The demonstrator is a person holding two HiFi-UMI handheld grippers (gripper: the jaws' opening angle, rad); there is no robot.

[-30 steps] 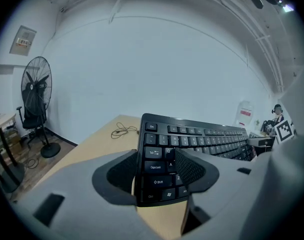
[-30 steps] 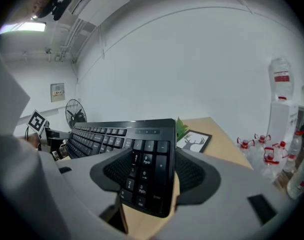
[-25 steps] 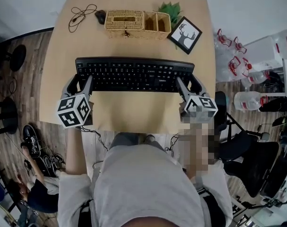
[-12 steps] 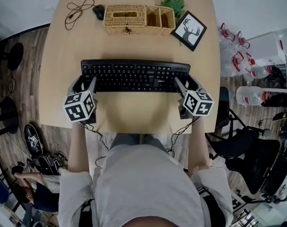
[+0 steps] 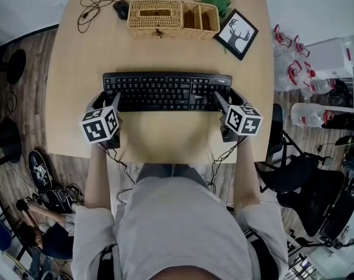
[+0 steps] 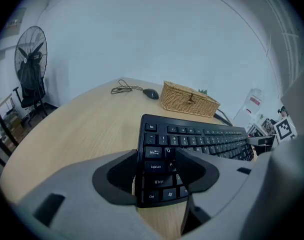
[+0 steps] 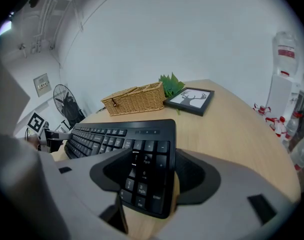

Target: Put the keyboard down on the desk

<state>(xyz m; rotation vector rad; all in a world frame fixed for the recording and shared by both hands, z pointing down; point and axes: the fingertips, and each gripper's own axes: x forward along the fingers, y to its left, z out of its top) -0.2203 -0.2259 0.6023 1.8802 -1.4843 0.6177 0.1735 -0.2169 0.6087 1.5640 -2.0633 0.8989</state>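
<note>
A black keyboard (image 5: pixel 165 91) lies lengthwise across the middle of the light wooden desk (image 5: pixel 165 45). My left gripper (image 5: pixel 107 102) is shut on its left end, one jaw over the keys and one at the outer edge. In the left gripper view the keyboard (image 6: pixel 192 139) runs off to the right from the left gripper (image 6: pixel 154 165). My right gripper (image 5: pixel 223 101) is shut on the number-pad end. In the right gripper view the right gripper (image 7: pixel 152 171) straddles that end of the keyboard (image 7: pixel 106 134). Whether the keyboard touches the desk I cannot tell.
A wicker basket (image 5: pixel 156 17) stands at the desk's far edge, with a mouse (image 5: pixel 121 7) and a coiled cable (image 5: pixel 92 10) to its left. A plant (image 5: pixel 217 2) and a framed deer picture (image 5: pixel 238 34) sit to its right. Chairs and clutter surround the desk.
Both grippers have carried the keyboard farther in over the desk, and it looks smaller and lower than a second ago. Both grips stay the same.
</note>
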